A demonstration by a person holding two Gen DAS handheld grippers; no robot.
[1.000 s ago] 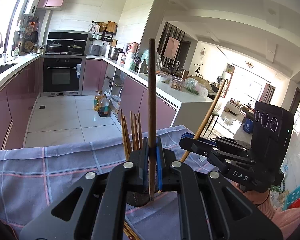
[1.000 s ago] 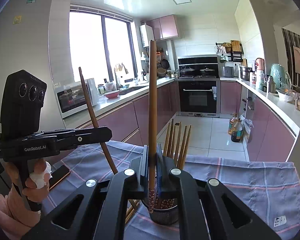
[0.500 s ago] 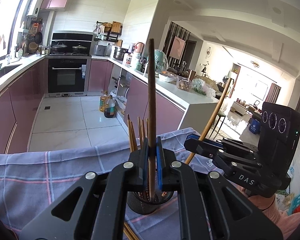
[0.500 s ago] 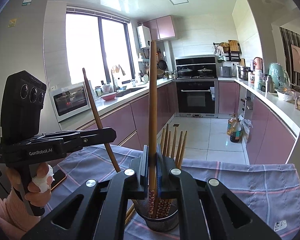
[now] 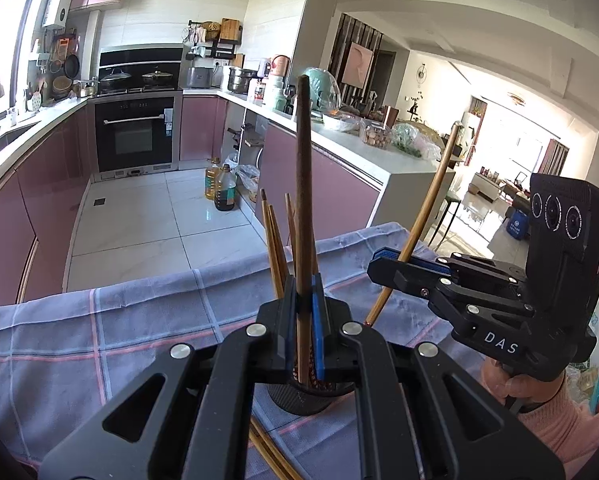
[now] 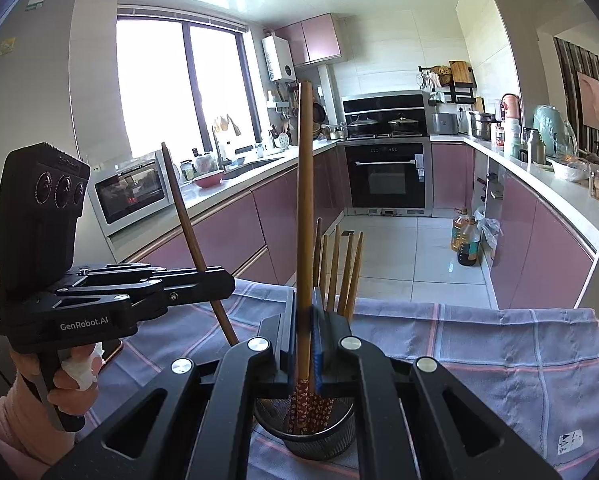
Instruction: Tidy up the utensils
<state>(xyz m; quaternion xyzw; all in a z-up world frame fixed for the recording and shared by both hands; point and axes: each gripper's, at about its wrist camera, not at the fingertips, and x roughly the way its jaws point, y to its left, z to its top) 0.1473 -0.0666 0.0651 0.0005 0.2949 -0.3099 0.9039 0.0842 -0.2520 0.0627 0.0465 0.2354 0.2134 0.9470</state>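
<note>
Two hand-held grippers, each pinching one chopstick [image 5: 302, 184], tips hidden inside holder [image 6: 319, 446].

Home kitchen (pink cabinets [image 6: 275, 220], built-in oven [image 6: 387, 176]).

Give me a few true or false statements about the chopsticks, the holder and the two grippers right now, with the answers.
1. Each gripper is shut on one chopstick. True: left gripper on the left chopstick, right gripper on the right chopstick.
2. The holder is empty. False: several chopsticks stand in it.
3. The holder stands on a checked cloth. True.
4. The holder lies tipped on its side. False: it stands upright.
5. Both held chopsticks lie flat. False: they point upward.
</note>
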